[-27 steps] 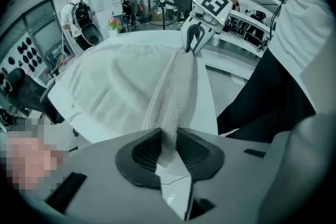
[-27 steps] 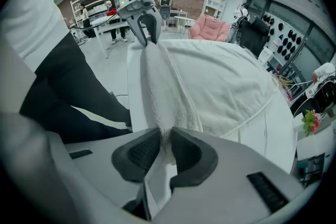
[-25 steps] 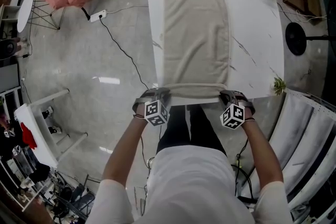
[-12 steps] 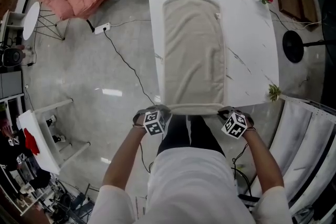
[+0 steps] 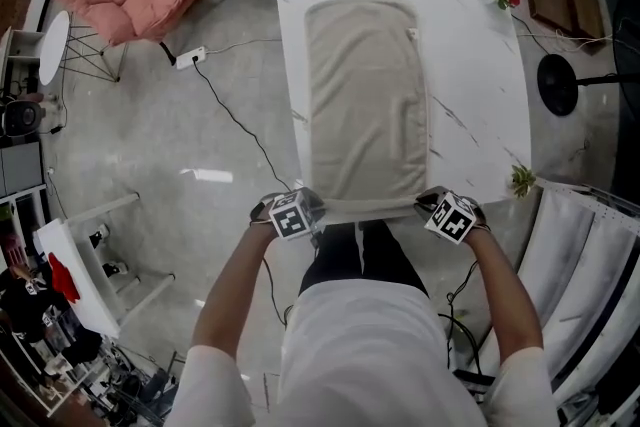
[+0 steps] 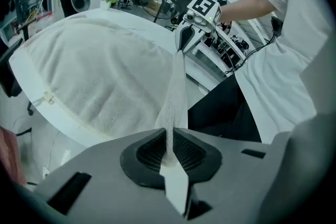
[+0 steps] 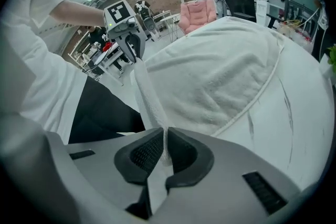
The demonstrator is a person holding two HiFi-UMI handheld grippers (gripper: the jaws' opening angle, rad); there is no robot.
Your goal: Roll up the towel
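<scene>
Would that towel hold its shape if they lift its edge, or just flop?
Probably floppy: the towel edge stretches as a thin folded strip between the left gripper and right gripper. It looks light, as small pinches hold it. Its fluffy pile likely grips the table rather than sliding.

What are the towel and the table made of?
The towel looks like soft terry cloth, maybe cotton: beige, fuzzy, with a stitched hem. The table looks like marble or a marble-look slab: hard, glossy white with thin grey veins.
</scene>
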